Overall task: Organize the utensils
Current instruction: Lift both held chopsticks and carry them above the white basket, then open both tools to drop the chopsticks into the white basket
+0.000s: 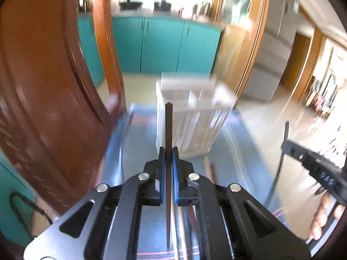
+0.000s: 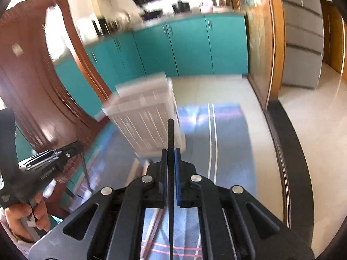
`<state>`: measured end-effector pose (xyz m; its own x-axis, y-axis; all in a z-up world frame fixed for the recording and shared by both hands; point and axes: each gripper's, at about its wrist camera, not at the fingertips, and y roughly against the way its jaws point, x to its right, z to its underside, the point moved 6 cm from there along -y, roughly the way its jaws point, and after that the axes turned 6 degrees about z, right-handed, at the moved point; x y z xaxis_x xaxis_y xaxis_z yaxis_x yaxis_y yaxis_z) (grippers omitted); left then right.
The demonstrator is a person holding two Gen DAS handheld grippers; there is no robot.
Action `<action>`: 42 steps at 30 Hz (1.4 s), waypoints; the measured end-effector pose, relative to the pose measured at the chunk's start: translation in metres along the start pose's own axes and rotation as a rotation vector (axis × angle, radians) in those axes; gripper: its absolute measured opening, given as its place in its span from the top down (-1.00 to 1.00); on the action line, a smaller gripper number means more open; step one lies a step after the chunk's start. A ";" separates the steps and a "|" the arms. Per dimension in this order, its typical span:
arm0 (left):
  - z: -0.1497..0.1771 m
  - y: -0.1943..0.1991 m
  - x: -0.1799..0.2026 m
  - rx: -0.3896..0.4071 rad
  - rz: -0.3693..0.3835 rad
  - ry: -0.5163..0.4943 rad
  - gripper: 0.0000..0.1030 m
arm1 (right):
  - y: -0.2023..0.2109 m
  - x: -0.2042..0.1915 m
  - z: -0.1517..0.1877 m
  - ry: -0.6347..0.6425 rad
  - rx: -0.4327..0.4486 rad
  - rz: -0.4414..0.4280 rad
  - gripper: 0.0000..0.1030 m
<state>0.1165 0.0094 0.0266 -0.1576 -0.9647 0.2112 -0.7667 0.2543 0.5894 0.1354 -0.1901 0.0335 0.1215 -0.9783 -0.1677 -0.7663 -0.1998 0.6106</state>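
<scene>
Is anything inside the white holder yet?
The white holder shows dividers and looks empty from above, though blur and its walls hide the bottoms. One black chopstick is in each gripper.

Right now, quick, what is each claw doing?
Left claw: closed on a thin black chopstick.
Right claw: closed on another thin black textured chopstick.

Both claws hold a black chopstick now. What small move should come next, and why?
Probably carry the left claw forward over the white holder and lower its chopstick into a compartment. The holder stands just ahead on the blue mat, top open, and looks empty from here.
</scene>
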 end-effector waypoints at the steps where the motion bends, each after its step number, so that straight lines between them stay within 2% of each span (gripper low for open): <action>1: -0.016 0.023 0.001 0.060 0.026 0.007 0.87 | 0.012 0.000 -0.007 -0.006 0.027 -0.013 0.87; 4: -0.048 0.066 0.000 0.180 0.083 0.032 0.87 | 0.044 -0.004 -0.033 -0.030 0.107 -0.066 0.87; 8: -0.093 0.118 0.001 0.374 0.158 0.064 0.87 | 0.065 -0.004 -0.076 -0.065 0.204 -0.119 0.87; 11: -0.116 0.138 -0.001 0.504 0.135 0.084 0.87 | 0.078 -0.002 -0.108 -0.108 0.296 -0.152 0.87; 13: -0.124 0.137 -0.005 0.546 0.109 0.105 0.87 | 0.081 0.001 -0.125 -0.132 0.360 -0.127 0.87; 19: -0.129 0.090 -0.022 0.495 0.085 0.173 0.87 | 0.058 0.006 -0.157 -0.191 0.464 -0.095 0.87; 24: -0.135 0.075 -0.028 0.513 0.082 0.189 0.87 | 0.005 -0.013 -0.148 -0.086 0.372 -0.015 0.87; 28: -0.139 0.056 -0.024 0.552 -0.016 0.154 0.87 | -0.031 -0.025 -0.130 -0.032 0.306 -0.018 0.87; 32: -0.132 0.024 -0.021 0.487 -0.032 0.127 0.87 | -0.051 -0.029 -0.112 0.016 0.268 0.013 0.87; 37: -0.123 -0.006 -0.017 0.418 -0.056 0.089 0.87 | -0.055 -0.019 -0.098 -0.011 0.240 0.022 0.86; 39: -0.120 -0.012 -0.016 0.400 -0.052 0.085 0.87 | -0.044 -0.013 -0.094 -0.028 0.255 0.032 0.62; 40: -0.118 -0.016 -0.016 0.390 -0.049 0.081 0.87 | -0.038 -0.010 -0.094 -0.037 0.265 0.036 0.30; 41: -0.117 -0.018 -0.016 0.383 -0.047 0.078 0.87 | -0.030 -0.006 -0.092 -0.047 0.283 0.035 0.18; 42: -0.114 -0.020 -0.016 0.377 -0.046 0.073 0.87 | -0.018 -0.001 -0.089 -0.060 0.311 0.033 0.18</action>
<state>0.2055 0.0272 0.1007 -0.0831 -0.9636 0.2542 -0.9491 0.1543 0.2745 0.2053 -0.1904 0.0912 0.0627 -0.9773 -0.2023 -0.9266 -0.1323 0.3519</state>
